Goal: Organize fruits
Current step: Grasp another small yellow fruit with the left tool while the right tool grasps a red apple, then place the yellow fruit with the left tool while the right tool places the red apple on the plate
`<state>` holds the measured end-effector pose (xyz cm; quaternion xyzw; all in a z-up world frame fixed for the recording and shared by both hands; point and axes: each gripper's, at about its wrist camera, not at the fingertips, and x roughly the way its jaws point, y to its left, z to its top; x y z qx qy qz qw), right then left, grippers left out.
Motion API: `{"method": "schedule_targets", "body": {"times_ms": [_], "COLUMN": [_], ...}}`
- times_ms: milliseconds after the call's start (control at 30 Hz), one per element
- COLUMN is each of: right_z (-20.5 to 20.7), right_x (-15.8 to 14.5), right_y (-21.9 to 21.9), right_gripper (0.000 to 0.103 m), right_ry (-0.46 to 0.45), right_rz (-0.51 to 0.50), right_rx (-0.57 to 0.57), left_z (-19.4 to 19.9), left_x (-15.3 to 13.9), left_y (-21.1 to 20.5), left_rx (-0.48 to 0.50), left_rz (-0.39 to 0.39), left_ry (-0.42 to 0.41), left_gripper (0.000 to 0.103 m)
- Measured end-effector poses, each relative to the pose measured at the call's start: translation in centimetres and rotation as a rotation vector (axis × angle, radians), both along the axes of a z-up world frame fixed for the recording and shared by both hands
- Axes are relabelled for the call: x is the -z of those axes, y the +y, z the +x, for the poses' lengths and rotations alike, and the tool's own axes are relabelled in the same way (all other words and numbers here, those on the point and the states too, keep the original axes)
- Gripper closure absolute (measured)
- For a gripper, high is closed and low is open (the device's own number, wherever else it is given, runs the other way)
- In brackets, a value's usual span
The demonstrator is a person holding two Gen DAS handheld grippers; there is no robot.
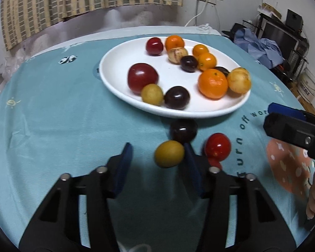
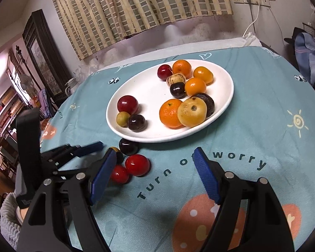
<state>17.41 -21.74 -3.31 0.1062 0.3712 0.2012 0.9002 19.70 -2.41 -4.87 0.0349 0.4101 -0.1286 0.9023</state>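
Teal printed tablecloth [image 2: 252,126], lettered "turn off worry", is spread over a round table; a checked curtain [image 2: 136,6] hangs on the wall behind.

Left gripper [image 1: 157,157]: jaws are held wide apart. A yellow-green fruit [image 1: 169,154] lies on the cloth between the blue pads, just beside or touching the right-hand one; contact cannot be told for certain. Nothing is clamped.

Right gripper [image 2: 155,157]: jaws are spread wide over bare cloth, and nothing is held or touched.

Loose fruit on the cloth, just in front of the plate's near rim: one dark plum [image 1: 183,130], a red fruit [image 1: 218,147] and a second, smaller red fruit [image 2: 119,174] close beside it.

White oval plate [image 2: 136,84]: two groups are contained. At the near left, a large red plum [image 2: 127,105], a small yellow-green fruit [image 2: 122,119] and a dark plum [image 2: 137,122] are clustered touching. At the right and far side, oranges, yellow fruits, dark plums and one red plum are bunched together, a large orange [image 2: 171,113] and a large yellow fruit [image 2: 192,112] nearest the rim.
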Motion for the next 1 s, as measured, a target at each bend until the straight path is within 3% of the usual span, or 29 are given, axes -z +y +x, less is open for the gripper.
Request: {"method": "schedule_targets", "body": {"times_ms": [133,367,533,667,867,1000], "right_z": [0.2,0.4,0.7,1.7,3.4,3.9], "right_x": [0.0,1.2,2.5,2.9,4.4,5.1], "right_y": [-0.2,2.1,4.5,4.3,2.8,1.1], "right_gripper": [0.027,0.031,0.049,0.05,0.053,0.065], "right_ry": [0.002,0.031,0.038,0.067,0.194,0.265], "right_rz": [0.002,-0.059,-0.127,-0.044,0.169,0.295], "right_rx": [-0.003,-0.071,-0.121,-0.116,-0.123,-0.099], "left_z": [0.1,-0.5,-0.2,0.0,0.1,0.2], "left_x": [0.1,-0.7,-1.1,-0.7,-0.3,-0.2], "left_y": [-0.2,1.5,3.3,3.4,3.1,3.0], "left_rx": [0.046,-0.021,-0.079,-0.082,-0.073,-0.069], "left_rz": [-0.038,-0.005,-0.026,-0.023,-0.014,-0.011], "left_ry": [0.011,-0.021,-0.021,-0.006,0.005,0.007], "left_gripper": [0.074,0.075,0.075,0.075,0.074,0.074]}}
